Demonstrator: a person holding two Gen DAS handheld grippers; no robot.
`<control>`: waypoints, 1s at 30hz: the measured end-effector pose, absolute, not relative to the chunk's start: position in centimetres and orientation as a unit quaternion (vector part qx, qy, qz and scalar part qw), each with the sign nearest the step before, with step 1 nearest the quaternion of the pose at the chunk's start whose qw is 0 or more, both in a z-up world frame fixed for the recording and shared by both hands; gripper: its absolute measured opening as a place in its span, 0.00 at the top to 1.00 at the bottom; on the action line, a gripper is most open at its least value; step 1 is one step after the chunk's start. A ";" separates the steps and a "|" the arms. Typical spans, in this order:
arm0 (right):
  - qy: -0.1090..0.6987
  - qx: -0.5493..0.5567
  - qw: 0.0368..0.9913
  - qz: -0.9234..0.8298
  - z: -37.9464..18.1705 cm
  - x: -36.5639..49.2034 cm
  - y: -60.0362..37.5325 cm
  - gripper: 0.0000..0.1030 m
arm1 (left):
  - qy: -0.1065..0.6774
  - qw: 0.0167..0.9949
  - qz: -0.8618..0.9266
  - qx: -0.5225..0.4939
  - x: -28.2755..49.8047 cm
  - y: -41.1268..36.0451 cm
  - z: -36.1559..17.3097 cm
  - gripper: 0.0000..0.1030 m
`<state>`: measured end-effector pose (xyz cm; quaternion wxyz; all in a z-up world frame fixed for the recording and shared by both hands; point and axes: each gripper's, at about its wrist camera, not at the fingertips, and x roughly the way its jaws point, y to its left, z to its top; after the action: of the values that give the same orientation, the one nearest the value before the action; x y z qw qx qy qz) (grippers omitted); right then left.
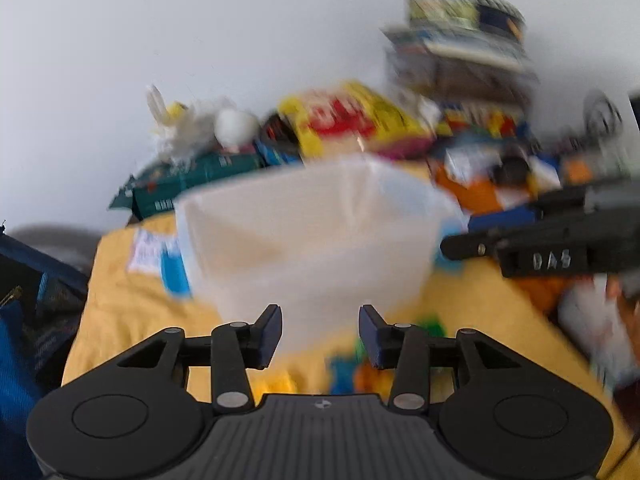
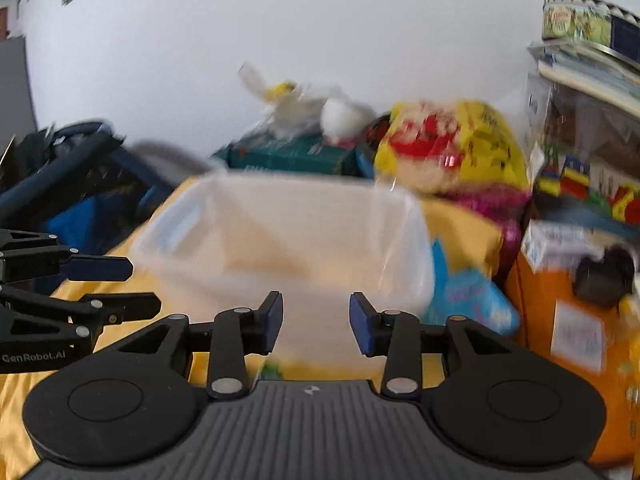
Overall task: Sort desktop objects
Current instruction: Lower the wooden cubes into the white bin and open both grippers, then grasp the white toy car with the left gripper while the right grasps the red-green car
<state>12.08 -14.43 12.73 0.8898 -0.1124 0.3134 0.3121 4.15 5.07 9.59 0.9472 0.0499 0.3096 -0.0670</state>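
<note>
A translucent plastic tub (image 1: 312, 232) stands on the yellow cloth (image 1: 132, 320), blurred in both views. My left gripper (image 1: 320, 334) is open just before the tub's near wall, with no pad pressing on anything. Small green, blue and orange pieces (image 1: 360, 368) lie on the cloth under it. In the right wrist view the tub (image 2: 280, 240) is straight ahead, and my right gripper (image 2: 316, 322) is open at its near wall, holding nothing. Each gripper shows in the other's view: the right gripper (image 1: 560, 240) at the tub's right side, the left gripper (image 2: 100, 288) at its left.
Behind the tub lie a yellow and red snack bag (image 2: 452, 144), a teal box (image 2: 288, 156) and a white plastic bag (image 2: 304, 108). A stack of boxes topped by a tin (image 2: 584, 20) and an orange box (image 2: 560, 300) crowd the right. A dark blue bag (image 2: 80, 176) sits left.
</note>
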 end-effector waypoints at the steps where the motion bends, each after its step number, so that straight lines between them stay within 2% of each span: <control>1: 0.324 -0.119 0.884 0.314 11.8 11.2 -14.6 0.60 | 0.315 0.944 -0.074 0.064 3.2 4.6 8.5 0.55; 6: 0.392 -0.101 0.867 0.290 6.7 8.0 -15.7 0.60 | 0.358 0.914 -0.099 0.165 0.7 2.4 3.2 0.55; 11: 0.420 -0.094 0.862 0.267 4.8 7.0 -16.5 0.60 | 0.362 0.908 -0.118 0.176 2.2 2.6 2.2 0.55; 14: 0.413 -0.093 0.867 0.263 5.2 6.8 -16.8 0.60 | 0.351 0.904 -0.112 0.216 3.2 2.0 1.9 0.62; 15: 0.408 -0.097 0.869 0.261 5.1 6.6 -16.8 0.60 | 0.353 0.897 -0.127 0.232 3.5 1.7 1.9 0.67; 21: 0.412 -0.091 0.870 0.255 4.6 6.0 -17.2 0.57 | 0.389 0.855 -0.191 0.287 4.7 0.6 0.9 0.69; 22: 0.411 -0.091 0.871 0.253 4.5 5.8 -17.2 0.57 | 0.392 0.852 -0.194 0.288 4.9 0.7 0.6 0.77; 23: 0.410 -0.092 0.872 0.252 4.4 5.8 -17.3 0.57 | 0.393 0.853 -0.197 0.280 5.1 0.8 0.6 0.81; 27: 0.402 -0.093 0.881 0.234 4.5 6.5 -17.5 0.57 | 0.402 0.873 -0.181 0.209 4.7 1.7 2.3 0.81; 30: 0.391 -0.095 0.888 0.220 4.5 7.3 -17.6 0.57 | 0.411 0.891 -0.171 0.085 2.9 2.9 4.8 0.81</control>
<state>7.35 -17.58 4.47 0.8885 -0.0949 0.3911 0.2205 2.90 2.91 4.82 0.8914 0.0852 0.4109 -0.1712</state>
